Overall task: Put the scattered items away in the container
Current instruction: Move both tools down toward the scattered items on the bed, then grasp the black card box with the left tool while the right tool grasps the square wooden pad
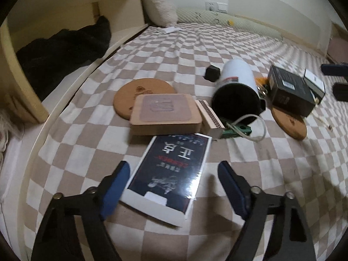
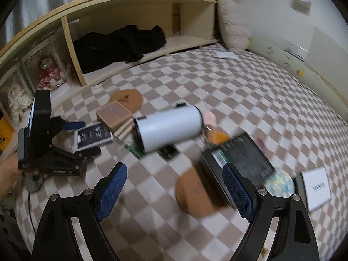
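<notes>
A dark blue flat box [image 1: 171, 169] with a white rim lies on the checkered bedspread [image 1: 195, 50]. My left gripper [image 1: 174, 165] stands open astride it; the left pad is close to the box's edge and a gap shows at the right pad. The white cylinder container [image 1: 237, 91] lies on its side beyond, its dark mouth towards me. In the right wrist view my right gripper [image 2: 174, 184] hangs open over the bedspread with nothing held, a cork coaster [image 2: 195, 193] beneath it. The container [image 2: 171, 126] and the left gripper [image 2: 83, 139] at the blue box [image 2: 93, 136] show there too.
Scattered around the container: a round cork coaster [image 1: 139, 93], a tan square box [image 1: 165, 113], a striped small box [image 1: 208, 115], a green board with a white cable [image 1: 237, 129], a black cube [image 1: 212, 72], a black box [image 1: 289, 91]. A wooden shelf [image 2: 134, 6] with dark clothing lines the bed.
</notes>
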Motion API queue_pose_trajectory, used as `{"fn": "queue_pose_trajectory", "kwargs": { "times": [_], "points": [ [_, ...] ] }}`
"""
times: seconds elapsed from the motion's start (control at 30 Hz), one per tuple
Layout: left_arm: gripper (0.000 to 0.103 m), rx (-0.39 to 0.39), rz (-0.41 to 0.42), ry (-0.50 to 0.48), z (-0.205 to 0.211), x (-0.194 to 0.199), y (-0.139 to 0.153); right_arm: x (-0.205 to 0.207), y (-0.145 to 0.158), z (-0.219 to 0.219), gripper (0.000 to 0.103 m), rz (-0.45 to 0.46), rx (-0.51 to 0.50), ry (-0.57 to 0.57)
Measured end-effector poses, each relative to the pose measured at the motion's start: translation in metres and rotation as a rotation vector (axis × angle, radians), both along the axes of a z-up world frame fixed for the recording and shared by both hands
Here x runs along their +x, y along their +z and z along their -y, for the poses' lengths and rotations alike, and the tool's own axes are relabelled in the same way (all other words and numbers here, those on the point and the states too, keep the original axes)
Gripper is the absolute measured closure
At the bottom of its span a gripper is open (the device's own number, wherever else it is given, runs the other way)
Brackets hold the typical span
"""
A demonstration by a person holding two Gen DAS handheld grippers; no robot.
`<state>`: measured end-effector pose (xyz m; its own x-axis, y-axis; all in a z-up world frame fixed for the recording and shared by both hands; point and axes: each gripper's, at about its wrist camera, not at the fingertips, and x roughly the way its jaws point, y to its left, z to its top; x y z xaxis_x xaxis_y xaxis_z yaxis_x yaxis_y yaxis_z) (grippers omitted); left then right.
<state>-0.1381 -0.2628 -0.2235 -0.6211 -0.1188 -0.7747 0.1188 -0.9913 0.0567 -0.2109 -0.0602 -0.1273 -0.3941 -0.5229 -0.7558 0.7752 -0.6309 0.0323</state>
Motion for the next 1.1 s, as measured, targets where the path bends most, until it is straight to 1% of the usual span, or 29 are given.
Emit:
{"fn": "queue_pose_trajectory", "kwargs": {
  "times": [0.1,0.17,0.3,0.4,0.5,0.6,0.67,0.77,0.9,0.97,1.07,1.1],
  "points": [
    [0.024,0.067,-0.011,-0.013,0.004,0.006,0.003,-0.008,-0.002,0.018,0.014,0.009,-0.032,0.028],
    [0.026,0.092,-0.016,-0.025,0.002,0.011,0.004,-0.011,-0.003,0.03,0.014,0.006,-0.052,0.049],
    [0.027,0.133,-0.016,-0.043,-0.002,0.018,0.0,-0.015,0.0,0.056,0.014,-0.031,-0.078,0.117],
    [0.027,0.15,-0.006,-0.038,-0.002,0.02,-0.006,-0.016,-0.003,0.078,0.014,-0.032,-0.069,0.187],
    [0.027,0.167,-0.013,-0.038,-0.001,0.02,-0.005,-0.016,-0.013,0.102,0.014,-0.037,-0.044,0.245],
    [0.027,0.188,-0.013,-0.037,0.002,0.021,-0.005,-0.02,-0.024,0.119,0.014,0.008,-0.019,0.298],
    [0.027,0.196,-0.015,-0.037,0.003,0.02,-0.004,-0.023,-0.031,0.128,0.014,0.017,0.002,0.345],
    [0.027,0.184,-0.008,-0.039,0.001,0.018,-0.005,-0.025,-0.038,0.137,0.014,0.014,0.036,0.401],
    [0.027,0.159,0.008,-0.048,-0.001,0.012,-0.005,-0.035,-0.047,0.15,0.014,0.062,0.078,0.466],
    [0.027,0.16,0.009,-0.049,-0.001,0.011,-0.006,-0.04,-0.05,0.155,0.014,0.104,0.089,0.508],
    [0.027,0.17,0.008,-0.051,0.002,0.011,-0.007,-0.045,-0.056,0.161,0.014,0.133,0.109,0.543],
    [0.027,0.172,0.008,-0.051,0.003,0.011,-0.007,-0.046,-0.058,0.163,0.014,0.129,0.119,0.547]
  ]
}}
